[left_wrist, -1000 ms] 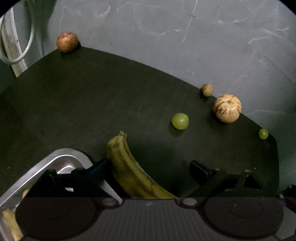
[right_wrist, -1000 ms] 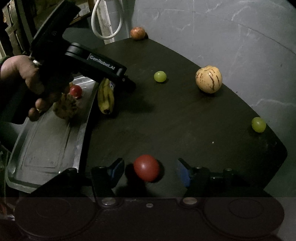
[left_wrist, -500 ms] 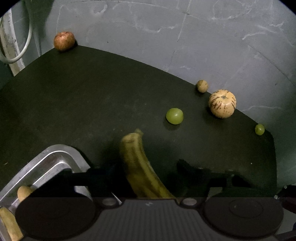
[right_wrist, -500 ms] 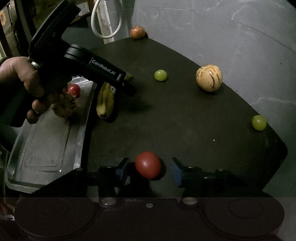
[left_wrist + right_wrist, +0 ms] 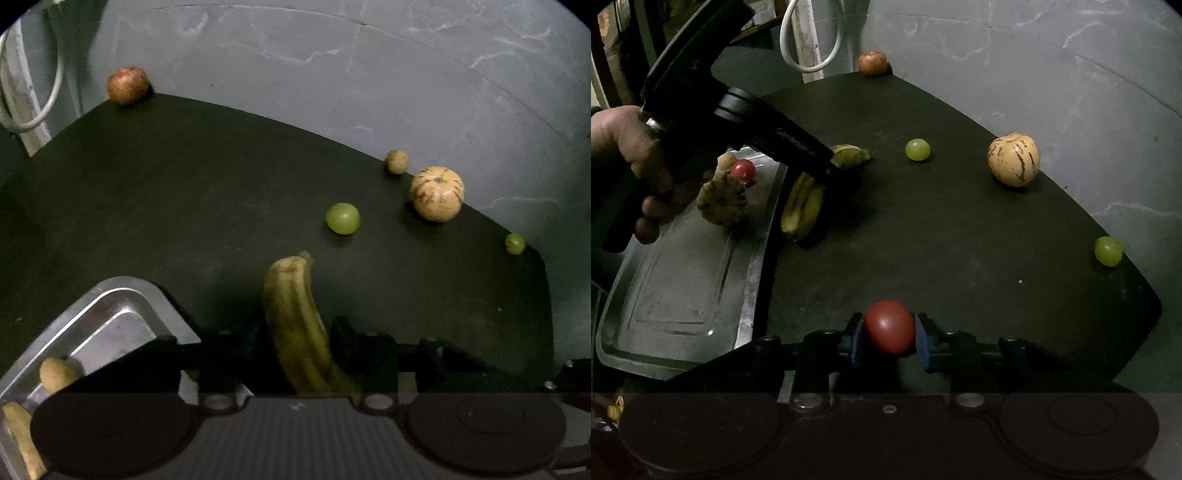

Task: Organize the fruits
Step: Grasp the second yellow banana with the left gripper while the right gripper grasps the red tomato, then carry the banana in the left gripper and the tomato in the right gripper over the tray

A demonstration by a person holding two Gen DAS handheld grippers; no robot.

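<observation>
My left gripper is shut on a spotted yellow banana on the black table beside the metal tray; the right wrist view shows the banana under the left gripper. My right gripper is shut on a red tomato at the table's near edge. A striped cream melon, two green grapes, a small brown nut and a reddish apple lie on the table.
The tray at the left holds a small red fruit, a ribbed yellow-brown fruit and a small tan fruit. A grey wall rises behind the table. A white cable hangs at the back left.
Both grippers have closed: the left on the banana, which has swung from left of centre to between its fingers, and the right on the red tomato.
</observation>
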